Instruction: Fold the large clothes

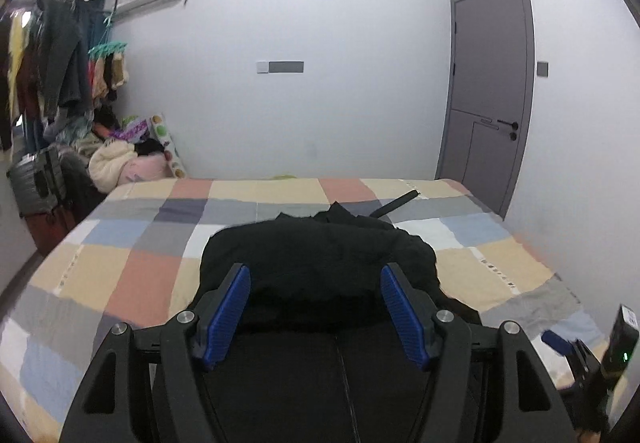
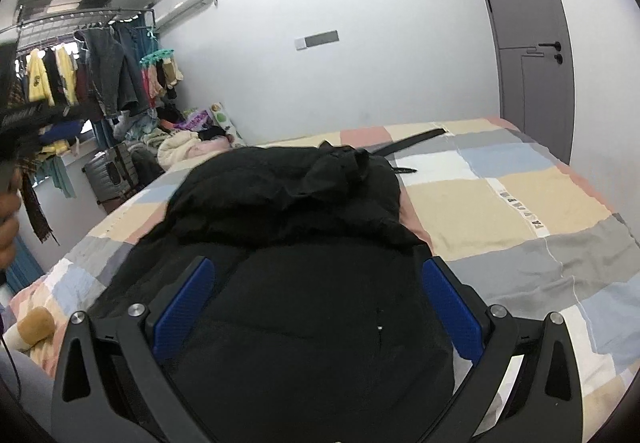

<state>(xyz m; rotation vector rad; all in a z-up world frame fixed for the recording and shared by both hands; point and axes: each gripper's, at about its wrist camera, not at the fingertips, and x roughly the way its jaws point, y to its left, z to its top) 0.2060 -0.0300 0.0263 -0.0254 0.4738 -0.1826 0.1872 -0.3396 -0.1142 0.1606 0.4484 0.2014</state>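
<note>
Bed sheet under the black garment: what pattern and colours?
The bed sheet is a patchwork check of beige, salmon pink, grey, pale blue and white; clearest in the left wrist view.

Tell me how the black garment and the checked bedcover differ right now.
The black garment is one solid dark colour; the checked bedcover is a patchwork of beige, grey, blue and pink. The garment lies bunched in a rumpled heap, while the bedcover lies spread nearly flat. The garment covers only the bed's middle; the bedcover spans the whole bed. Both are soft cloth, and neither is gripped.
</note>
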